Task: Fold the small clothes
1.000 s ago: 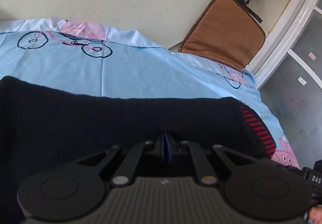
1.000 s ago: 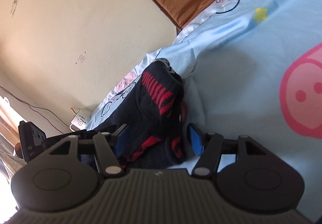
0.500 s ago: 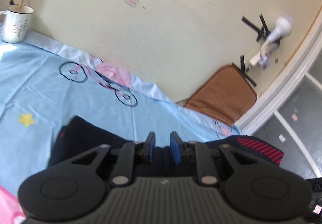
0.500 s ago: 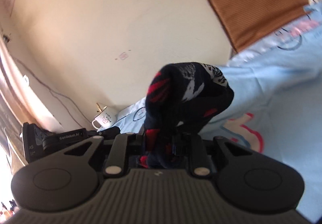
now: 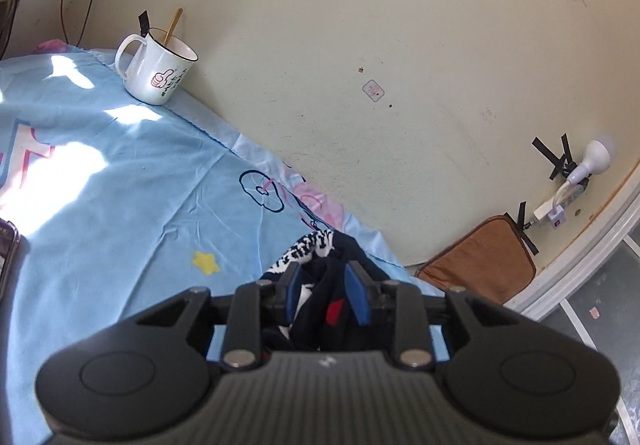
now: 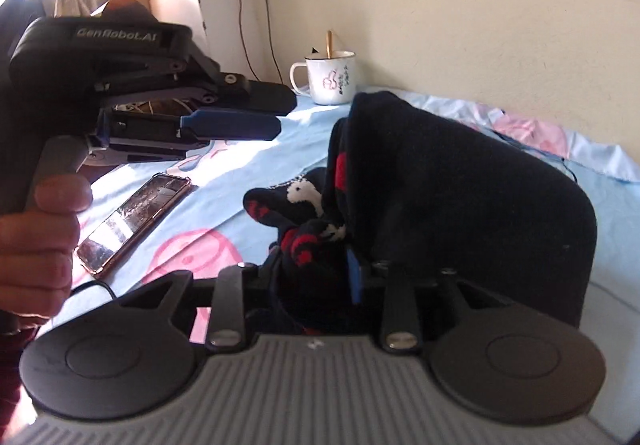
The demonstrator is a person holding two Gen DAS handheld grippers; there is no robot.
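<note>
**Dark garment lifted over the bed**

The dark garment (image 6: 440, 185) is held bunched above the blue sheet (image 5: 120, 173). It is seen between the opening left gripper (image 5: 326, 291) and in the opening right gripper (image 6: 316, 273); pad contact cannot be told.

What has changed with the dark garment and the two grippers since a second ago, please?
The dark garment, spread flat on the blue sheet a second ago, is now bunched and lifted. The right gripper, then open around its edge, now has cloth between its opening jaws. The left gripper, shut before, has jaws opening with cloth between them. The mug has come into view; the sheet is unchanged.
</note>
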